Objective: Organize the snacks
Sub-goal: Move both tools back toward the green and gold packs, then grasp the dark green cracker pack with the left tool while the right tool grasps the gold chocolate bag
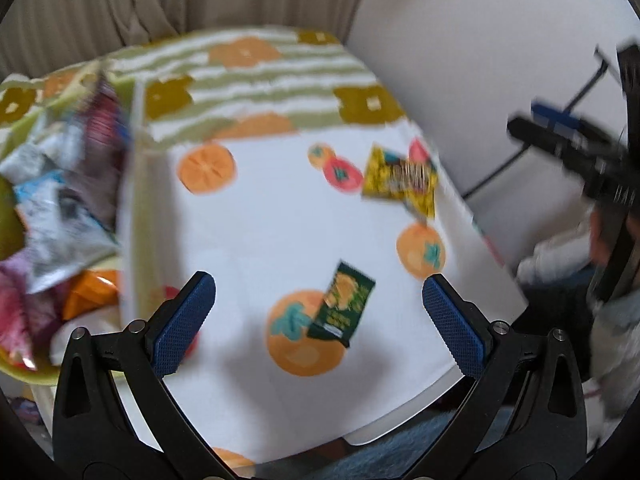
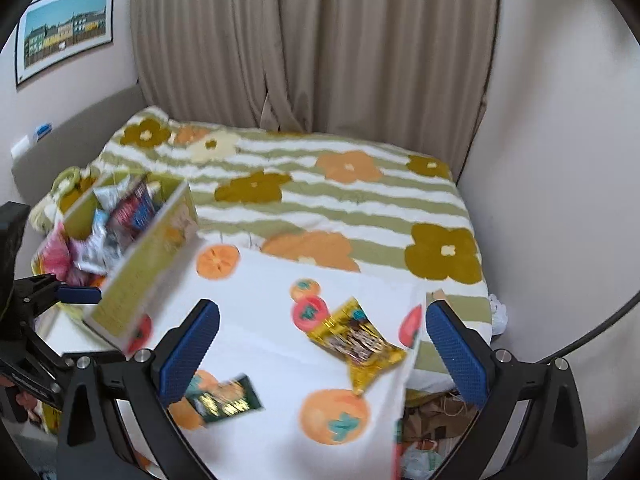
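Both grippers [image 1: 318,292] [image 2: 322,322] spread empty, crinkly foil packets [image 2: 356,342] [image 1: 346,302], cardboard box [image 2: 140,272].

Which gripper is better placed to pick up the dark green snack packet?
Left, probably. The left gripper is open with the dark green snack packet between its fingers; the right gripper frames the yellow packet instead.
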Demonstrator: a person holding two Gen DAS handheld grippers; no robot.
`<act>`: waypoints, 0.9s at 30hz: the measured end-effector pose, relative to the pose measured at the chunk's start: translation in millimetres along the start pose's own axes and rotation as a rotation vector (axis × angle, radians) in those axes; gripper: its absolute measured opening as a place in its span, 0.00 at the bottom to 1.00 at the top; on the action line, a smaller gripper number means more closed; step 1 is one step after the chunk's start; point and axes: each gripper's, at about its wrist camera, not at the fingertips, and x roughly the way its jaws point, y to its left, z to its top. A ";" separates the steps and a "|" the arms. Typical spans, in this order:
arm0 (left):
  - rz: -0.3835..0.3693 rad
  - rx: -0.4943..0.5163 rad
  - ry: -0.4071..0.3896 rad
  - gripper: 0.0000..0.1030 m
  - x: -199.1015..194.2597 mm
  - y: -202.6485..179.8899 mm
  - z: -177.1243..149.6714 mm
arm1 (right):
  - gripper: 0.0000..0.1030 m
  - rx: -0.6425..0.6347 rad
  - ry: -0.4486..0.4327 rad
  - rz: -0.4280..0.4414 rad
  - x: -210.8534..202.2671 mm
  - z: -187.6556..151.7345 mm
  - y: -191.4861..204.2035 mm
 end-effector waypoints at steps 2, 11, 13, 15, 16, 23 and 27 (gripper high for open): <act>0.004 0.027 0.056 1.00 23.7 -12.0 -3.4 | 1.00 -0.023 0.039 0.018 15.4 -8.0 -16.9; 0.027 0.112 0.241 0.85 116.8 -32.0 -23.1 | 1.00 -0.056 0.144 0.054 98.8 -45.7 -63.2; 0.033 0.117 0.273 0.83 130.8 -30.9 -26.9 | 1.00 -0.068 0.170 0.060 114.6 -52.2 -67.2; 0.042 0.128 0.294 0.79 140.4 -31.0 -28.9 | 1.00 -0.077 0.188 0.071 127.2 -57.5 -71.1; 0.046 0.132 0.300 0.77 145.1 -31.8 -29.0 | 1.00 -0.080 0.192 0.077 131.5 -58.9 -72.1; 0.075 0.175 0.326 0.77 154.1 -31.5 -29.3 | 1.00 -0.128 0.265 0.104 166.4 -63.0 -77.3; 0.122 0.243 0.343 0.71 157.4 -38.5 -29.9 | 1.00 -0.186 0.297 0.115 179.6 -63.7 -72.5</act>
